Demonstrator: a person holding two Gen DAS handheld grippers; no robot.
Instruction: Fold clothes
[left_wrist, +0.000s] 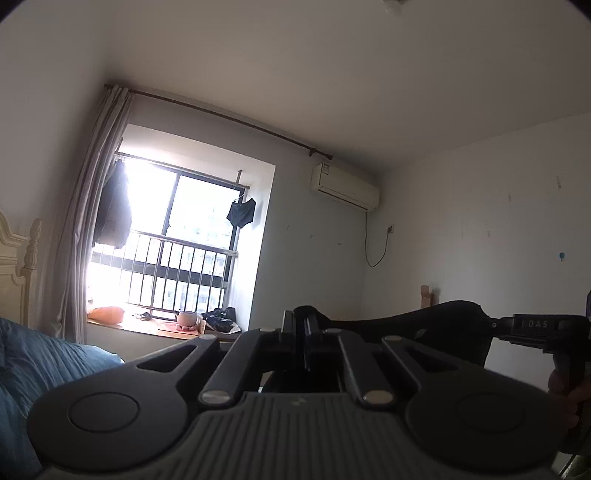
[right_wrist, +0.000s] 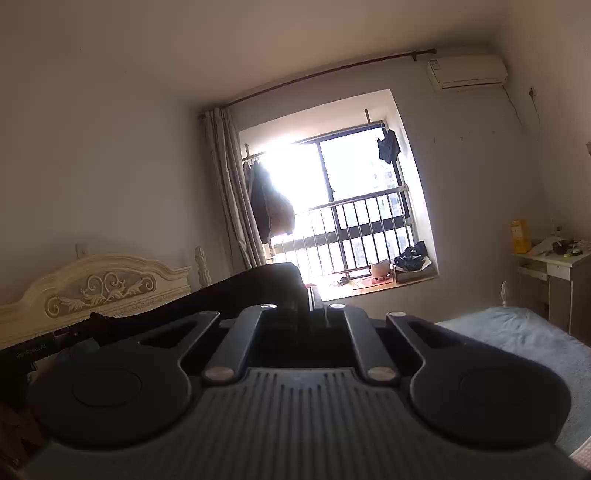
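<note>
A dark garment (left_wrist: 454, 321) is held stretched in the air above the bed (right_wrist: 517, 339), one edge pinched in each closed hand-held gripper, left (left_wrist: 301, 325) and right (right_wrist: 303, 295). Both ends should be kept level and taut before it is lowered.

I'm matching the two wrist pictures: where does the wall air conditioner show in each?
Left wrist: air conditioner right of centre, high on the wall, right of the window.
Right wrist: air conditioner at upper right, above and right of the window.
Shared landmark: the window.
</note>
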